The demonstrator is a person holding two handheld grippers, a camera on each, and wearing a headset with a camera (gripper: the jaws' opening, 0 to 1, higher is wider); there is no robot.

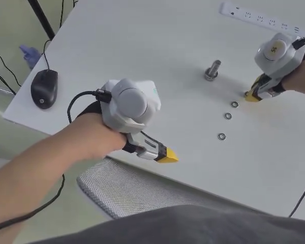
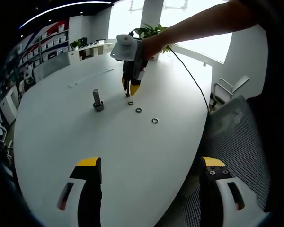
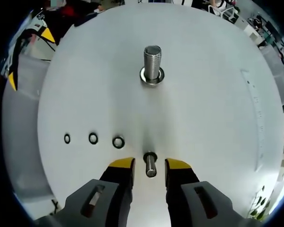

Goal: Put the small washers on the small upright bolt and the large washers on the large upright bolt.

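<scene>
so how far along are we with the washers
Early on. Three small washers lie loose on the table, still to go on the small bolt. The right gripper has its fingers either side of that bolt, holding no washer. The left gripper hangs open near the table edge. The large bolt has a ring at its base, perhaps a washer or its head.

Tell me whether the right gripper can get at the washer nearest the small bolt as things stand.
Probably yes. The right gripper has its jaws open either side of the small bolt, and the nearest washer lies flat on bare table close beside one jaw, with nothing between.
</scene>
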